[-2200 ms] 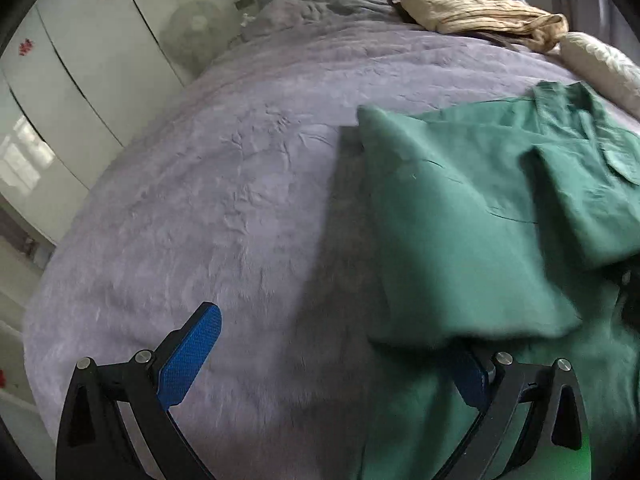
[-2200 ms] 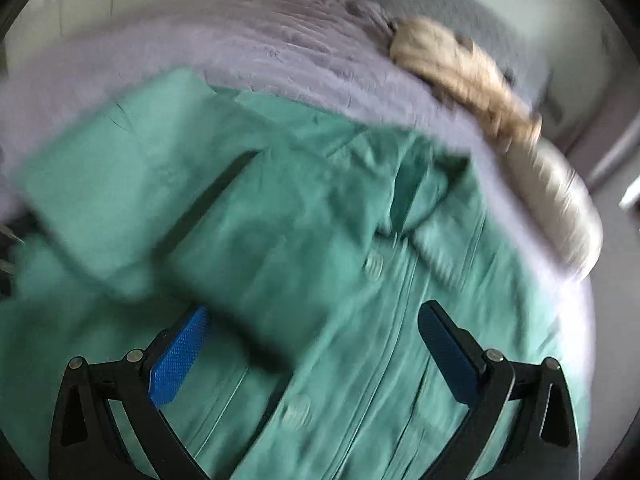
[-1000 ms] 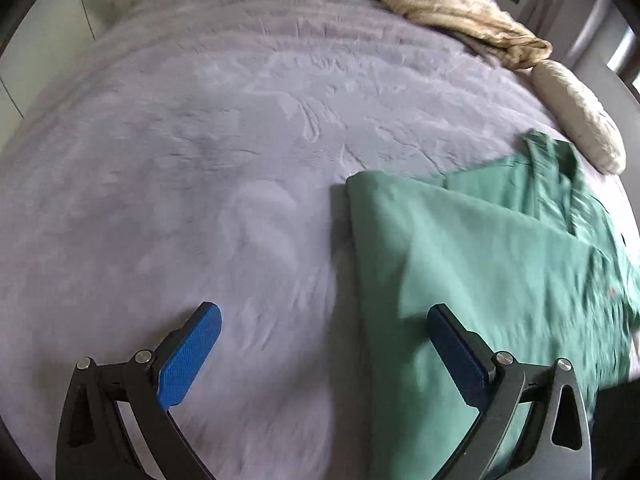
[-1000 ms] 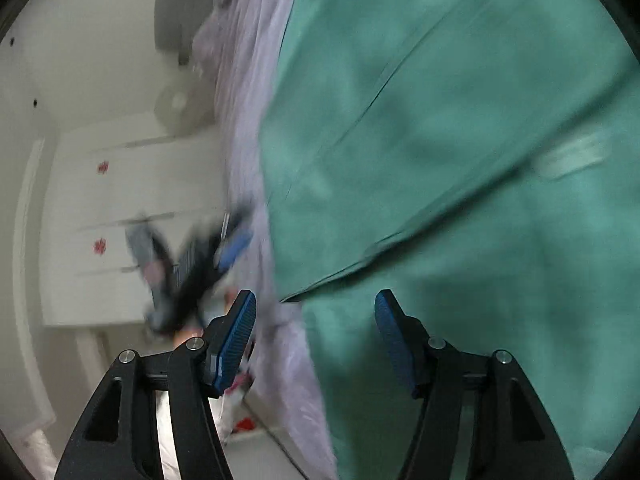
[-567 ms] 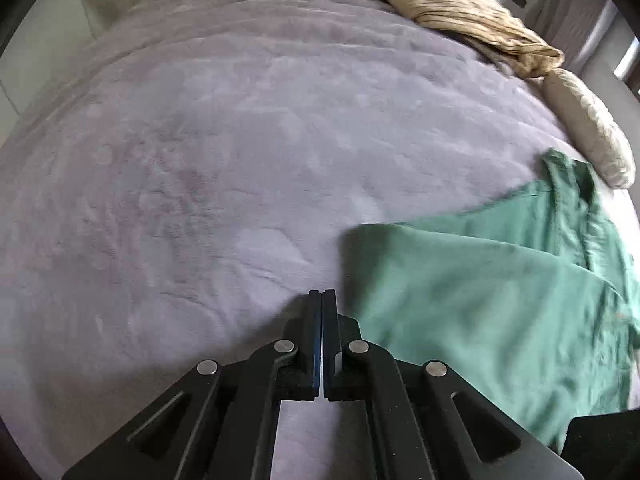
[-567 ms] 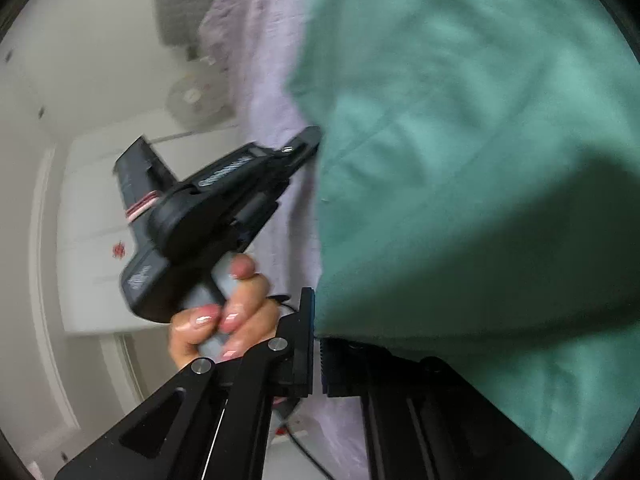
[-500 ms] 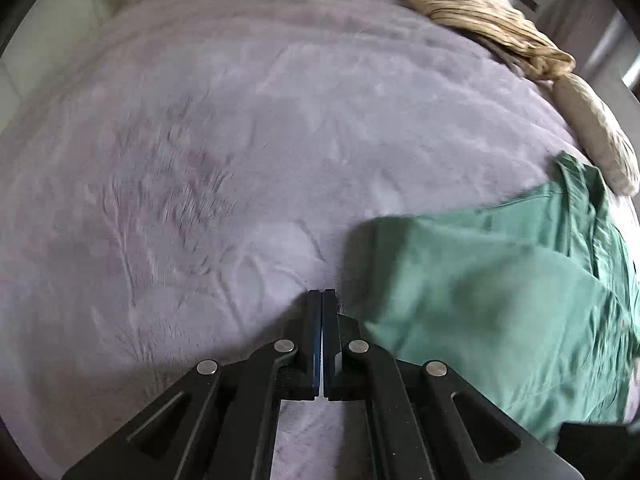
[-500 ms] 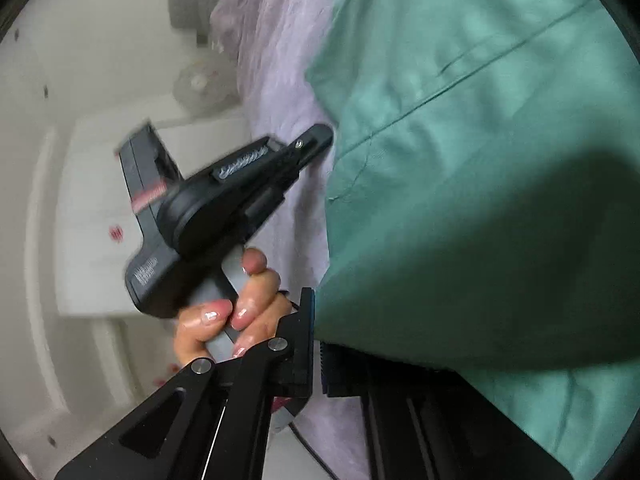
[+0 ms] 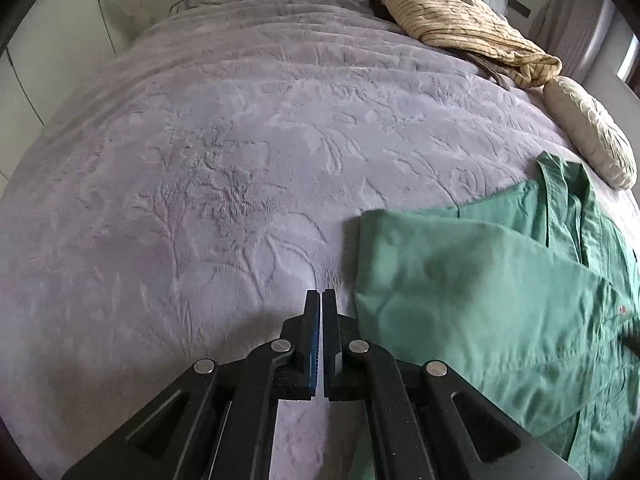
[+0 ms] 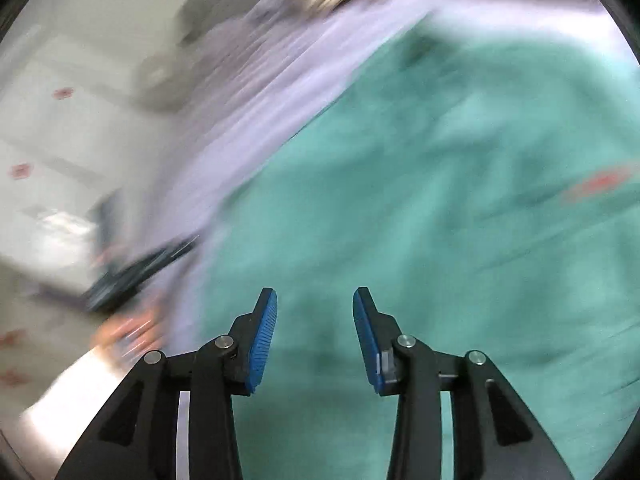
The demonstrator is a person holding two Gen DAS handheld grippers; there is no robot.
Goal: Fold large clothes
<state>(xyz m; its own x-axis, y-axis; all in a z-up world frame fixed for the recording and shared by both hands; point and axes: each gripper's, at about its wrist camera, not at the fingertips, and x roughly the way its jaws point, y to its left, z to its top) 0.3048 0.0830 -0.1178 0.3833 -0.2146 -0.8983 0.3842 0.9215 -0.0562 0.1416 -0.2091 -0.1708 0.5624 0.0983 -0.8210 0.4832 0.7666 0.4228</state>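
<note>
The green shirt (image 9: 480, 312) lies partly folded on the lilac bed (image 9: 240, 160), toward its near right side, with one panel laid over the body and the collar pointing to the far edge. The left gripper (image 9: 321, 304) is closed with nothing between its pads, and it hangs over bare bedspread just beside the shirt's left edge. The right gripper (image 10: 315, 320) is held above the shirt with its jaws having just been opening; no cloth is seen between them (this view is heavily blurred). The step in hand is judged to be a release after a fold. It is done well if the folded edge is left flat and square, the cloth is not dragged as the gripper is lifted, and the next hem is taken at two matching corners. One green shirt is counted, one tan striped garment (image 9: 464, 28) near the headboard, one pale cushion (image 9: 592, 140) at the right edge, and two grippers.
</note>
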